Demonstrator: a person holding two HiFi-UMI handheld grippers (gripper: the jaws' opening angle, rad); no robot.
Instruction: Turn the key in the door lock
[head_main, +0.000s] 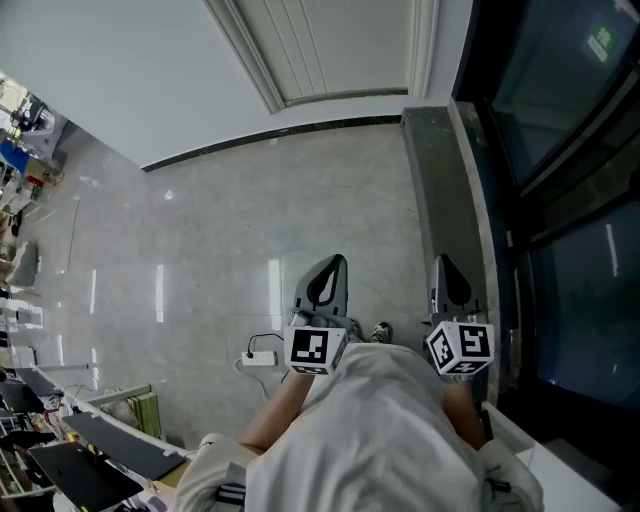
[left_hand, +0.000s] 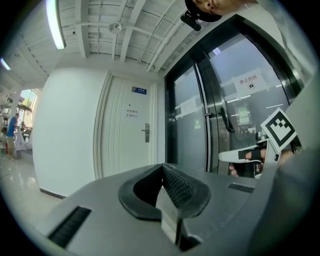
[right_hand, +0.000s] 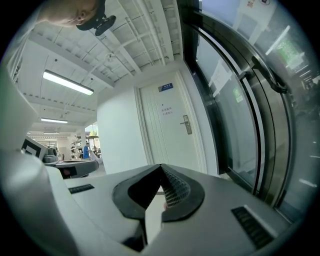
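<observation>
Ahead, well apart from both grippers, stands a white door (left_hand: 125, 150) with its lock (left_hand: 146, 133) near the right edge. Left gripper (left_hand: 163, 170): jaws fully together, nothing between them. Right gripper (right_hand: 161, 168): jaws likewise together, empty. Both point roughly level over a grey floor (head_main: 250, 230), beside a glass wall (left_hand: 200, 125).

door lock (left_hand: 146, 133) too small for detail, door notice (left_hand: 132, 113) illegible

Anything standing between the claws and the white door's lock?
Nothing visible: only bare floor lies between the left claw, the right claw and the white door, whose lock shows unobstructed. Both claws are shut and empty.
</observation>
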